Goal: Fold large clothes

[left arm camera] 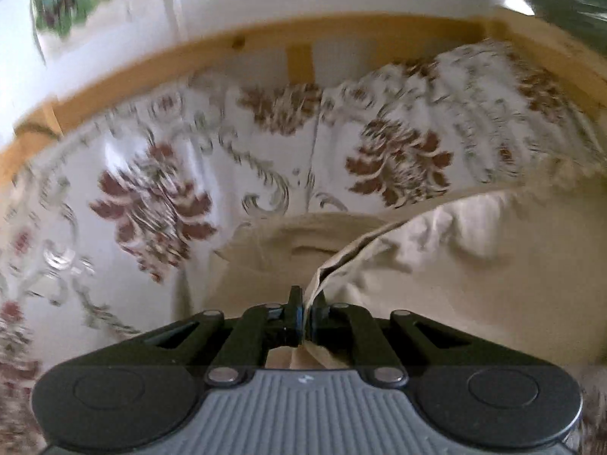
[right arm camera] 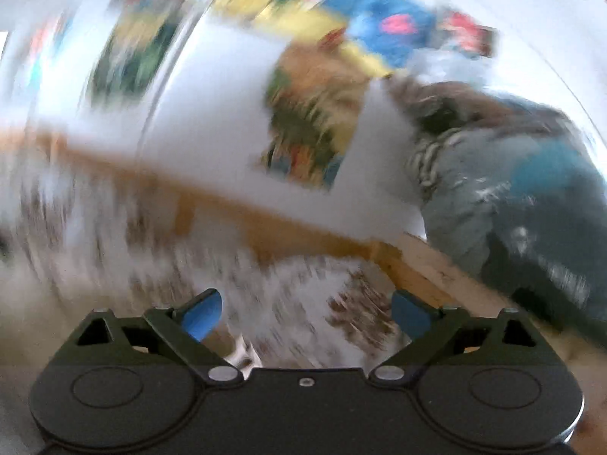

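A bed with a floral bedspread (left arm camera: 159, 174) fills most of my left view, its wooden frame (left arm camera: 212, 47) arching across the top under a white wall. The beige garment (left arm camera: 455, 258) lies crumpled at lower right and centre. My left tool (left arm camera: 303, 311) is clenched on a folded edge of that cloth, at bottom centre. My right tool (right arm camera: 305, 314) is released, with nothing between its blue pads (right arm camera: 201, 316); that view is badly blurred, with a heap of grey-blue clothing (right arm camera: 512, 197) at right.
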Available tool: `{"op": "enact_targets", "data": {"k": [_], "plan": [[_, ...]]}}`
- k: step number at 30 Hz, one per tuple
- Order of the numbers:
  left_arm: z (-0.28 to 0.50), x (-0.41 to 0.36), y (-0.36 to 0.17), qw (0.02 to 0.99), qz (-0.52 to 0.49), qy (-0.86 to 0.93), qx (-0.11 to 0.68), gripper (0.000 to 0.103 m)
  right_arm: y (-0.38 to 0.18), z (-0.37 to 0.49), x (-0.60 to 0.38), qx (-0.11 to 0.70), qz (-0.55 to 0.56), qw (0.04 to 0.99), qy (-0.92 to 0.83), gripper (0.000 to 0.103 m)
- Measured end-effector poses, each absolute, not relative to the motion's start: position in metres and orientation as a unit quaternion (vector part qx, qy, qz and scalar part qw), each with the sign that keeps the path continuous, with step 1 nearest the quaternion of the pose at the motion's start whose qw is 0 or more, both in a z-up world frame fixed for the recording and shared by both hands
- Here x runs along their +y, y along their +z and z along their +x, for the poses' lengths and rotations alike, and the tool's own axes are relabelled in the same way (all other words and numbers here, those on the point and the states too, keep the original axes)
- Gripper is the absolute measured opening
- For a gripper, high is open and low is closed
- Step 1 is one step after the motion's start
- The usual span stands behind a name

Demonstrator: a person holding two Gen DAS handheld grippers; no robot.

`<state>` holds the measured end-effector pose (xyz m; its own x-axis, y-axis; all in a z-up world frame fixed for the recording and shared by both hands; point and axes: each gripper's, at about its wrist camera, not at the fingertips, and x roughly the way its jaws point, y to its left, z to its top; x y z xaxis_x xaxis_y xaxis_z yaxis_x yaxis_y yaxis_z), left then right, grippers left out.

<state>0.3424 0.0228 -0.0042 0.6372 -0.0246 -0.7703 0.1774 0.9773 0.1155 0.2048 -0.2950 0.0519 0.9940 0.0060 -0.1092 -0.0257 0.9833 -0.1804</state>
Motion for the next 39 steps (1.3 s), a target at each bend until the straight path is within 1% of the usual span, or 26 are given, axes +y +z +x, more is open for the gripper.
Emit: {"op": "enact_targets", "data": {"k": [4, 6, 9, 10, 11, 12, 13, 15, 16, 17, 18, 19, 20, 21, 22, 23, 24, 25, 26, 27, 28, 29, 32, 37, 38, 39], "plan": [[0.371, 0.025, -0.038, 0.887, 0.085, -0.04, 0.451, 0.004, 0.015, 0.194, -0.298, 0.065, -0.095, 0.992, 0.058, 0.102], [0.379, 0.031, -0.047, 0.882, 0.067, -0.039, 0.465, 0.004, -0.011, 0.204, -0.291, 0.122, -0.131, 0.982, 0.051, 0.102], [0.38, 0.037, -0.052, 0.881, 0.039, -0.039, 0.469, 0.004, -0.045, 0.221, -0.294, 0.179, -0.16, 0.97, 0.044, 0.091], [0.379, 0.038, -0.051, 0.883, 0.034, -0.041, 0.467, 0.004, -0.051, 0.226, -0.297, 0.193, -0.155, 0.968, 0.044, 0.081], [0.377, 0.039, -0.048, 0.884, 0.026, -0.046, 0.464, 0.004, -0.054, 0.23, -0.3, 0.203, -0.143, 0.968, 0.043, 0.063], [0.375, 0.042, -0.044, 0.886, 0.013, -0.053, 0.461, 0.007, -0.054, 0.234, -0.304, 0.209, -0.122, 0.969, 0.045, 0.049], [0.372, 0.048, -0.04, 0.888, -0.011, -0.064, 0.455, 0.011, -0.052, 0.236, -0.31, 0.207, -0.091, 0.973, 0.039, 0.02], [0.368, 0.063, -0.029, 0.888, -0.07, -0.082, 0.447, 0.035, -0.049, 0.241, -0.327, 0.19, -0.011, 0.982, 0.008, 0.017], [0.365, 0.071, -0.022, 0.887, -0.096, -0.089, 0.443, 0.043, -0.049, 0.241, -0.337, 0.185, 0.028, 0.982, -0.006, 0.015], [0.362, 0.077, -0.015, 0.889, -0.11, -0.088, 0.435, 0.062, -0.049, 0.239, -0.347, 0.183, 0.063, 0.981, -0.018, 0.015], [0.357, 0.083, -0.007, 0.897, -0.113, -0.081, 0.421, 0.077, -0.049, 0.239, -0.355, 0.182, 0.088, 0.979, -0.025, 0.015], [0.349, 0.088, 0.002, 0.908, -0.107, -0.072, 0.399, 0.083, -0.049, 0.239, -0.361, 0.183, 0.1, 0.977, -0.032, 0.015], [0.342, 0.093, 0.009, 0.917, -0.098, -0.066, 0.38, 0.092, -0.05, 0.239, -0.365, 0.186, 0.103, 0.976, -0.037, 0.015], [0.333, 0.097, 0.014, 0.926, -0.091, -0.065, 0.361, 0.097, -0.053, 0.24, -0.368, 0.189, 0.104, 0.976, -0.041, 0.015], [0.321, 0.102, 0.017, 0.933, -0.083, -0.068, 0.343, 0.099, -0.055, 0.241, -0.37, 0.194, 0.107, 0.974, -0.049, 0.018], [0.311, 0.105, 0.017, 0.937, -0.079, -0.07, 0.333, 0.101, -0.057, 0.241, -0.372, 0.199, 0.113, 0.972, -0.057, 0.025], [0.301, 0.108, 0.015, 0.938, -0.078, -0.071, 0.33, 0.101, -0.058, 0.239, -0.374, 0.203, 0.121, 0.97, -0.061, 0.03], [0.291, 0.111, 0.011, 0.937, -0.081, -0.076, 0.332, 0.101, -0.059, 0.237, -0.378, 0.206, 0.135, 0.967, -0.063, 0.037], [0.281, 0.113, 0.006, 0.933, -0.088, -0.085, 0.338, 0.101, -0.059, 0.234, -0.381, 0.209, 0.155, 0.964, -0.061, 0.048], [0.271, 0.114, 0.0, 0.93, -0.094, -0.095, 0.342, 0.102, -0.06, 0.231, -0.387, 0.212, 0.182, 0.958, -0.057, 0.055], [0.264, 0.114, -0.006, 0.928, -0.094, -0.102, 0.346, 0.102, -0.06, 0.229, -0.392, 0.216, 0.207, 0.953, -0.055, 0.065], [0.257, 0.112, -0.011, 0.926, -0.087, -0.106, 0.35, 0.102, -0.061, 0.227, -0.396, 0.218, 0.226, 0.948, -0.053, 0.07], [0.247, 0.103, -0.024, 0.923, -0.063, -0.11, 0.364, 0.102, -0.063, 0.226, -0.4, 0.238, 0.239, 0.94, -0.052, 0.076], [0.236, 0.092, -0.044, 0.923, -0.066, -0.1, 0.366, 0.102, -0.064, 0.229, -0.389, 0.246, 0.223, 0.942, -0.044, 0.076], [0.235, 0.091, -0.047, 0.925, -0.064, -0.086, 0.365, 0.098, -0.064, 0.229, -0.387, 0.248, 0.215, 0.944, -0.04, 0.076], [0.234, 0.09, -0.049, 0.926, -0.064, -0.075, 0.364, 0.088, -0.063, 0.229, -0.383, 0.249, 0.203, 0.946, -0.036, 0.076]]}}
